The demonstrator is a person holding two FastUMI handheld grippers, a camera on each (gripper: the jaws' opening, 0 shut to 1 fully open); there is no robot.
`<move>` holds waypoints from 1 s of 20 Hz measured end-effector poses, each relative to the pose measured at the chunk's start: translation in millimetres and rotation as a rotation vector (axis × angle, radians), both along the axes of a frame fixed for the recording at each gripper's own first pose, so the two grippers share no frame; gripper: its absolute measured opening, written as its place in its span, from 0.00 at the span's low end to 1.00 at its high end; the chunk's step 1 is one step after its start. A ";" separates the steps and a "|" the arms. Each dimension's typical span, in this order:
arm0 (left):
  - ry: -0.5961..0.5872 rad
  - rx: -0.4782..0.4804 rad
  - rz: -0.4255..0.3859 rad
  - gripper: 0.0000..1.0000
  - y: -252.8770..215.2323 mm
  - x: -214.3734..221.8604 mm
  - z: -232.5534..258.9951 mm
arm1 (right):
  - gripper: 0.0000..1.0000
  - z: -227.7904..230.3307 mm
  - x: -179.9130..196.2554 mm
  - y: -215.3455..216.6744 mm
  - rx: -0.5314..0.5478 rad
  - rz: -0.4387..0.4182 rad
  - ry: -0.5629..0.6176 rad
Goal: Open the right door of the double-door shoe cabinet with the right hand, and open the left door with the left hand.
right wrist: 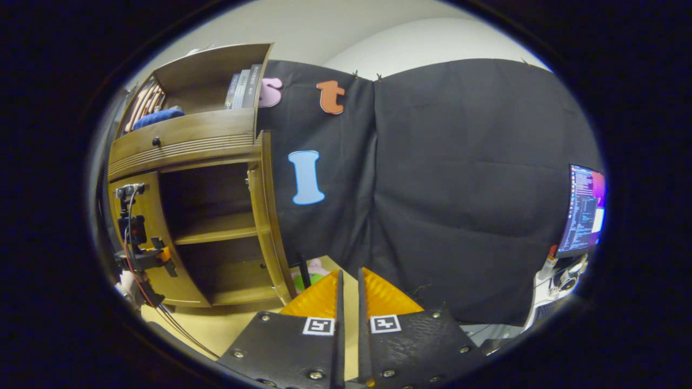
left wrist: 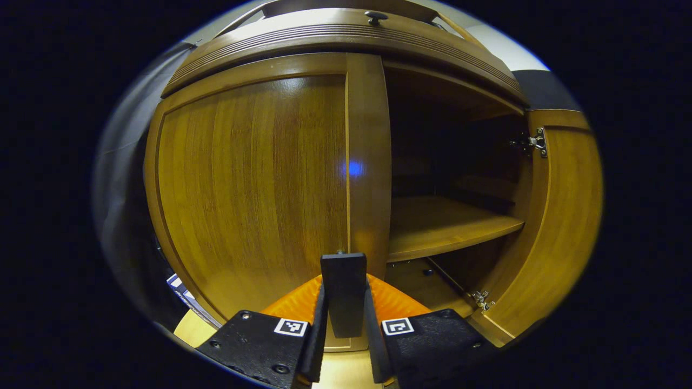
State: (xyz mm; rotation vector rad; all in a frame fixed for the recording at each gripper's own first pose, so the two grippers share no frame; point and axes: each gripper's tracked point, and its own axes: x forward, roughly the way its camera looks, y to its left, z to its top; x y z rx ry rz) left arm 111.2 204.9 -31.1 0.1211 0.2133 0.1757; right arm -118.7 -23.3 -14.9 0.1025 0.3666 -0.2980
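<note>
Left door: the closed brown wooden left door (left wrist: 254, 183) of the shoe cabinet fills the 9 to 12 o'clock side of the left gripper view.
Left hand-held gripper (left wrist: 344, 302): pinches the door's dark flat handle (left wrist: 343, 289) at 6 o'clock, placed to pull the door outward.
Right door: the brown wooden right door (left wrist: 557, 227) stands swung open at 3 o'clock, baring a wooden shelf (left wrist: 443, 224).
Right hand-held gripper (right wrist: 348, 302): fingers pressed nearly together on nothing, held off the cabinet, its part judged done.
</note>
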 end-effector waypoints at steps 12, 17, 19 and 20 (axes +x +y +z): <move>-0.025 -0.015 0.012 0.31 -3.0 -51.6 5.0 | 0.10 -11.5 -4.8 -14.6 0.065 0.073 -0.005; -0.038 -0.023 0.055 0.31 1.2 -86.8 8.1 | 0.10 -14.3 4.6 -14.4 0.096 0.141 -0.007; -0.042 -0.036 0.082 0.31 4.2 -100.7 9.2 | 0.10 -13.1 9.7 -11.2 0.104 0.170 -0.013; -0.047 -0.039 0.095 0.31 5.4 -107.8 10.4 | 0.10 -12.2 11.0 -9.5 0.108 0.183 -0.016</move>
